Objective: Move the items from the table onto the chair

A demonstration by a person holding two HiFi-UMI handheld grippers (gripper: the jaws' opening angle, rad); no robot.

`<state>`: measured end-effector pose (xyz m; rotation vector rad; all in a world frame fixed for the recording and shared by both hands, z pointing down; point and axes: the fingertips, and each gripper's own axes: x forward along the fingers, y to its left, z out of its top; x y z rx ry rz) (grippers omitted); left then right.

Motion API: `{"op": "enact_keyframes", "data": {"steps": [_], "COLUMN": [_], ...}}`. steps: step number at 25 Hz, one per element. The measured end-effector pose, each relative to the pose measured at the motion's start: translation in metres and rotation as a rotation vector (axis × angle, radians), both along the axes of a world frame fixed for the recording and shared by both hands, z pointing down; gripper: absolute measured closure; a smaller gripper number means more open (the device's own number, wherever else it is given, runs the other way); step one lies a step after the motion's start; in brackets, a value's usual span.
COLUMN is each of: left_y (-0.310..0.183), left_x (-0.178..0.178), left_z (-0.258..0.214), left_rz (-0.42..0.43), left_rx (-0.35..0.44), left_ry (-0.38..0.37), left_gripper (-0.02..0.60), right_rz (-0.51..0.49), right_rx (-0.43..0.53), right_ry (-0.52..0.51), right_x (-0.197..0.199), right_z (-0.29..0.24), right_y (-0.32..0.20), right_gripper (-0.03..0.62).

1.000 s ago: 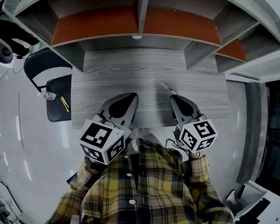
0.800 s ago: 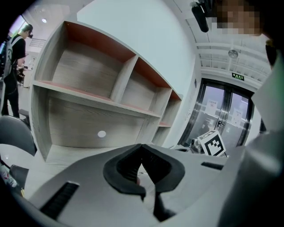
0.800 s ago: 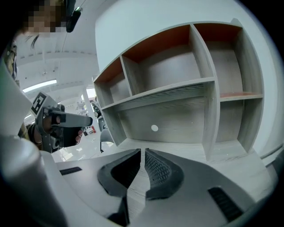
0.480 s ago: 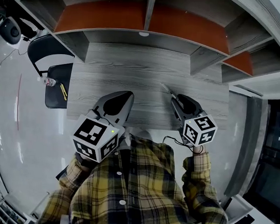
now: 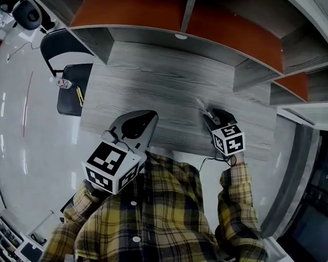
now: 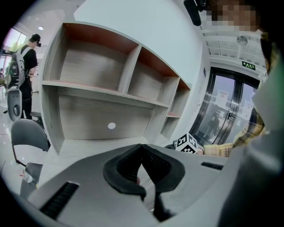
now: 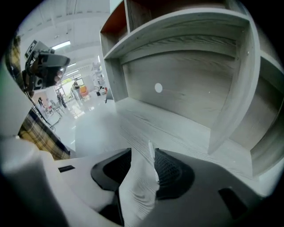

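My right gripper (image 5: 211,116) tilts steeply down, its jaws just opening around the pen (image 7: 153,162). My left gripper (image 5: 138,120) hovers level-ish, jaws clenched on nothing.

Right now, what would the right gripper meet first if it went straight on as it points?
The right gripper would probably meet the white pen on the table, between its just-opened jaws; depth unclear.
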<state>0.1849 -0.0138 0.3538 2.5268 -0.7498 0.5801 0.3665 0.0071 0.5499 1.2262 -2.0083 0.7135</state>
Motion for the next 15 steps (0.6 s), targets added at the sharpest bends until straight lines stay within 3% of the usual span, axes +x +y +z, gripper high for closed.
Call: {"op": "enact_keyframes", "data": {"steps": [8, 15], "left_y": [0.000, 0.001], "left_x": [-0.009, -0.014], "left_z": [0.008, 0.012], "left_rz": [-0.041, -0.061], "left_rx": [-0.020, -0.031], "left_ry": [-0.028, -0.031], "left_gripper": [0.577, 0.577], "right_rz": [-0.054, -0.023], "right_rx": [-0.113, -0.166], "right_ry": [0.050, 0.073], "right_x": [0.012, 0.024], "right_z": [0.057, 0.082], "right_y": [-0.003, 0.001], "right_gripper": [0.441, 0.442]}}
